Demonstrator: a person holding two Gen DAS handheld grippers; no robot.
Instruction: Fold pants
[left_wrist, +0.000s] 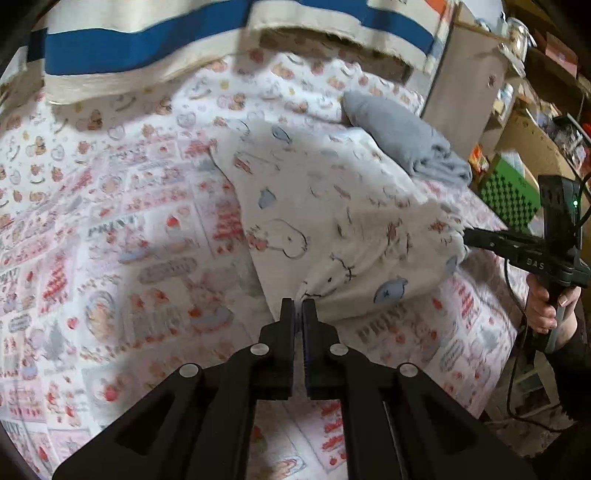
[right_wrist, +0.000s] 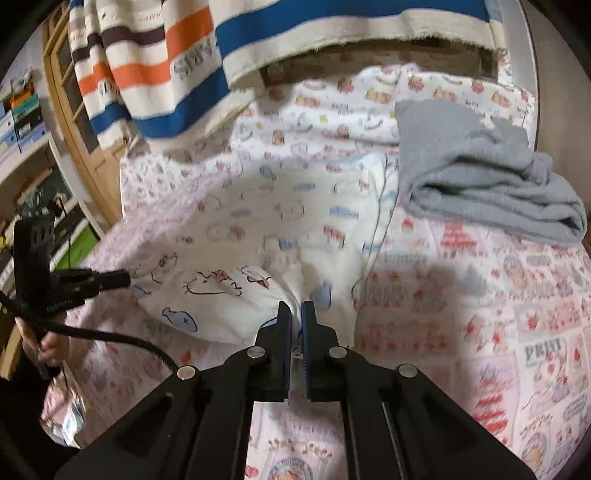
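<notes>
White pants with a cartoon whale print (left_wrist: 325, 221) lie spread on a patterned bed sheet (left_wrist: 110, 221). My left gripper (left_wrist: 298, 303) is shut on the near edge of the pants. My right gripper (right_wrist: 295, 306) is shut on another part of that edge, and it shows in the left wrist view (left_wrist: 466, 233) pinching the pants at their right side. In the right wrist view the pants (right_wrist: 258, 221) stretch away from the fingers, and my left gripper (right_wrist: 127, 278) holds their left corner. The fabric is lifted and bunched between the two grippers.
Folded grey cloth (right_wrist: 480, 184) lies on the bed at the far right of the pants, also in the left wrist view (left_wrist: 402, 136). A striped towel (right_wrist: 258, 44) hangs over the far side. Shelves with clutter (left_wrist: 535, 110) and a green box (left_wrist: 509, 199) stand beside the bed.
</notes>
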